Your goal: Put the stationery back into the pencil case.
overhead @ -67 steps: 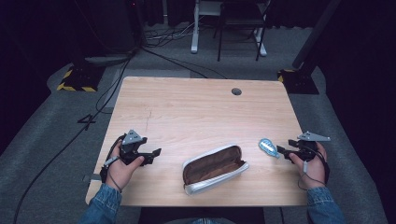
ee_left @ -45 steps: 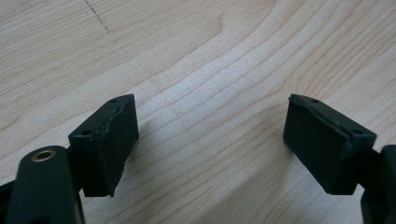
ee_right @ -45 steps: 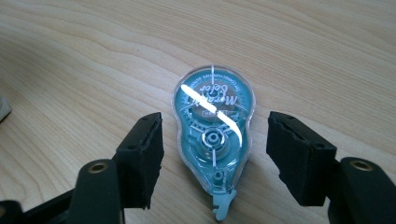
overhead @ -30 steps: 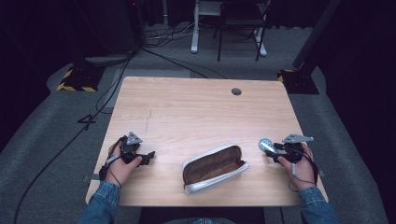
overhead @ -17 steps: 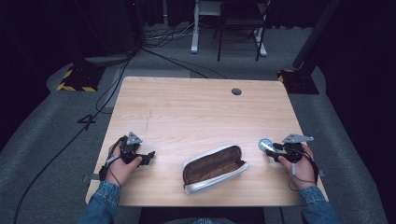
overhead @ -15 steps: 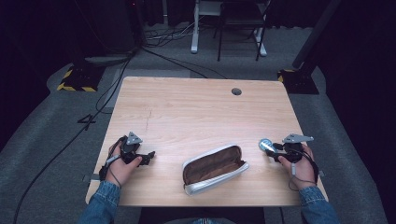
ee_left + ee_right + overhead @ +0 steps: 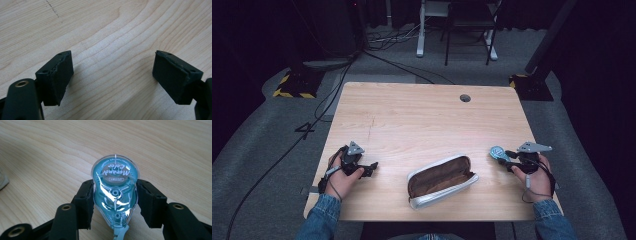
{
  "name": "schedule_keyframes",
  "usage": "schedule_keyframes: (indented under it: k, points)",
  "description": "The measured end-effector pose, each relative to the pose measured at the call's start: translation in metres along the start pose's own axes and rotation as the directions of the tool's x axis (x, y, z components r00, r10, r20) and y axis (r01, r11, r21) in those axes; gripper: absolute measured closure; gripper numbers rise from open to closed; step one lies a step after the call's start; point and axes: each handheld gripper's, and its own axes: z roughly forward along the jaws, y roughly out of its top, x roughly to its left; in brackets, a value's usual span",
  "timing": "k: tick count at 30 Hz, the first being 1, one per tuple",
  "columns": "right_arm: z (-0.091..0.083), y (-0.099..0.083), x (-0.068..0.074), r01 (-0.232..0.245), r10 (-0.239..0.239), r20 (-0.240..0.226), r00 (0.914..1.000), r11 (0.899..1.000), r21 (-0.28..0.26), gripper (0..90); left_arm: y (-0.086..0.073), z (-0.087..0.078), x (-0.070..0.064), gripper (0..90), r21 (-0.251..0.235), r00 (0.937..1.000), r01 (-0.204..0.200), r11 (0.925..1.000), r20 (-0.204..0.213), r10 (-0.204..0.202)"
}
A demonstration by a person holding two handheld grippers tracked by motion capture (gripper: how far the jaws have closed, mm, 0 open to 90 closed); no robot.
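A brown pencil case with a silver rim lies unzipped near the table's front edge, its mouth facing up. My right gripper is to its right, low over the wood, shut on a clear teal correction tape roller. In the right gripper view both pads press the sides of the correction tape roller, held by the right gripper with its round end pointing away. My left gripper rests at the front left, apart from the case. The left gripper is open, with bare wood between its pads.
The wooden table has a round cable hole at the back right. A chair and desk legs stand on the grey floor behind it, and cables run along the left.
Since 2.2 s ago my right gripper drew slightly toward the case with the tape roller, and the left hand dropped a little nearer. Over the last second nothing has visibly moved.
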Motion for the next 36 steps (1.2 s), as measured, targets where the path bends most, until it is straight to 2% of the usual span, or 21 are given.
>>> schedule_keyframes:
  k: [12, 25, 31, 36]
  points:
    - [-0.019, 0.013, 0.006, 0.008, -0.009, -0.013, 0.9999, 0.998, -0.058, 50.1, 0.000, 0.000, 0.000, 17.4, 0.000, 1.0000, 0.000, 1.0000, 0.000, 0.000]
    - [-0.043, 0.036, 0.027, 0.064, -0.069, -0.041, 0.9968, 0.991, -0.120, 50.0, 0.000, 0.000, 0.000, 17.3, 0.000, 1.0000, 0.001, 1.0000, 0.001, -0.001]
    - [-0.049, 0.048, 0.042, 0.107, -0.117, -0.068, 0.9908, 0.984, -0.140, 50.1, 0.000, 0.000, 0.000, 17.3, -0.001, 1.0000, 0.002, 1.0000, -0.002, -0.002]
    - [-0.048, 0.059, 0.057, 0.144, -0.161, -0.106, 0.9812, 0.977, -0.156, 50.1, 0.000, 0.000, -0.001, 17.4, -0.003, 0.9999, 0.007, 1.0000, -0.007, -0.007]
